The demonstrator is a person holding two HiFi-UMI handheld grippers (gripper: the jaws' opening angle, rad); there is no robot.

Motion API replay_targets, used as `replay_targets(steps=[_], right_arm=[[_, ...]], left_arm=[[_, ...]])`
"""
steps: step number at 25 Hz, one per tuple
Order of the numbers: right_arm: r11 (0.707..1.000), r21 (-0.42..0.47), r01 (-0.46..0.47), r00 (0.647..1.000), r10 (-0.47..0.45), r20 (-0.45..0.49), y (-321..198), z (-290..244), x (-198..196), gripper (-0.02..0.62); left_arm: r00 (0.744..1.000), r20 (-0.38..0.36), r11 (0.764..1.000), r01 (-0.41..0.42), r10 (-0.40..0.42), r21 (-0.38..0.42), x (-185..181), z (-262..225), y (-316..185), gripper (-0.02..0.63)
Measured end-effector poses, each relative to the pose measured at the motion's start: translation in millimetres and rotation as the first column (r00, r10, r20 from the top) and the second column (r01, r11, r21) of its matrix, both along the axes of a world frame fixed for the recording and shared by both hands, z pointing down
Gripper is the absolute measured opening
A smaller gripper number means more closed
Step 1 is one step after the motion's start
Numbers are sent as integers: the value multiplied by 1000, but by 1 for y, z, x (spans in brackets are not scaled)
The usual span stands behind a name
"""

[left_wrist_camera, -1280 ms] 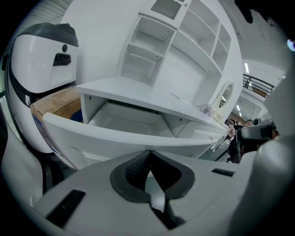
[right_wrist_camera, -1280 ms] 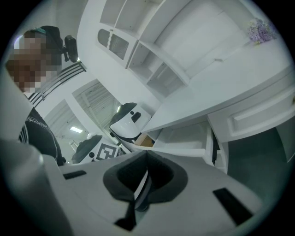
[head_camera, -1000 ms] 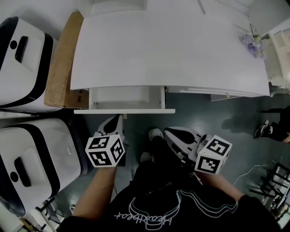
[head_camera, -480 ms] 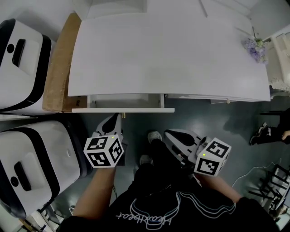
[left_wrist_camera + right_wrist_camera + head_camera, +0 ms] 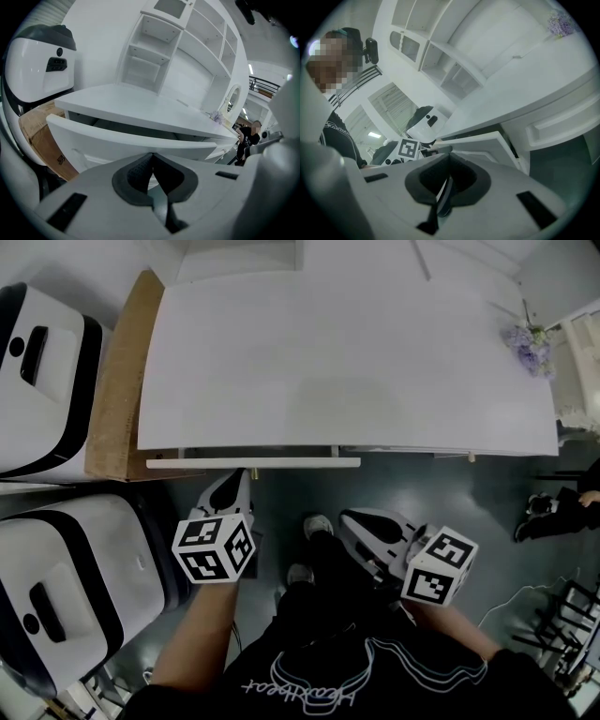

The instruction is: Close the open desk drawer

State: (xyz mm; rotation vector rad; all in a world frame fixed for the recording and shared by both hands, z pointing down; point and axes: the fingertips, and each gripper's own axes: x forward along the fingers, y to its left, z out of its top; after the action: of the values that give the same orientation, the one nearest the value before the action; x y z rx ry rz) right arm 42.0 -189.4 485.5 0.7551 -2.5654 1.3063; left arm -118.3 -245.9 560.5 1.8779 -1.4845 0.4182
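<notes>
Forearms come first: both of ours reach forward and down from our dark shirt. The left forearm is nearly straight. The right forearm is angled inward. Each hand is hidden behind its marker cube, the left cube and the right cube.

We hold the left gripper pointed straight at the desk. In its own view the left gripper has its jaws pressed together with nothing between them. Its tip sits just beside the small knob on the drawer. We cannot tell whether it touches.

We keep the right gripper lower and well back from the desk, above the dark floor and tilted towards our left. In its own view the right gripper also has its jaws closed on nothing. Between the two grippers we see our shoes.

The drawer sits under the left part of the desk. It is almost fully in, and only a narrow strip shows between its front panel and the desk edge. From the left gripper view a dark gap remains above the drawer front.

To the left stand two white and black machines, with a cardboard box against the desk's side. Purple flowers lie on the far right corner of the desk. White shelving rises behind it.
</notes>
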Motion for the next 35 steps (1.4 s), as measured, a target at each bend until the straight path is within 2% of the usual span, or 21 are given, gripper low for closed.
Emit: replay_targets(steps=[15,23,30,35], right_arm=[[1000,0,-15,1000,15,-13,-9,2,4,6],[1000,11,-12,1000,12,-1,-7,-3,0,6],[998,55,8,1000,-9,22,7,-20,-10,6],[994,104,36,997,-42,59,26,-42,-23,6]], left_arm=[[1000,17,1000,-4,4,21,-1,0,-26,5],[1000,-10,1000,-12,13,20,0,-2,-25,5],[999,-49,999,-22,24,39,-1,-26,-3,5],[994,-96,996,-46,53,76,3,-61,29,5]])
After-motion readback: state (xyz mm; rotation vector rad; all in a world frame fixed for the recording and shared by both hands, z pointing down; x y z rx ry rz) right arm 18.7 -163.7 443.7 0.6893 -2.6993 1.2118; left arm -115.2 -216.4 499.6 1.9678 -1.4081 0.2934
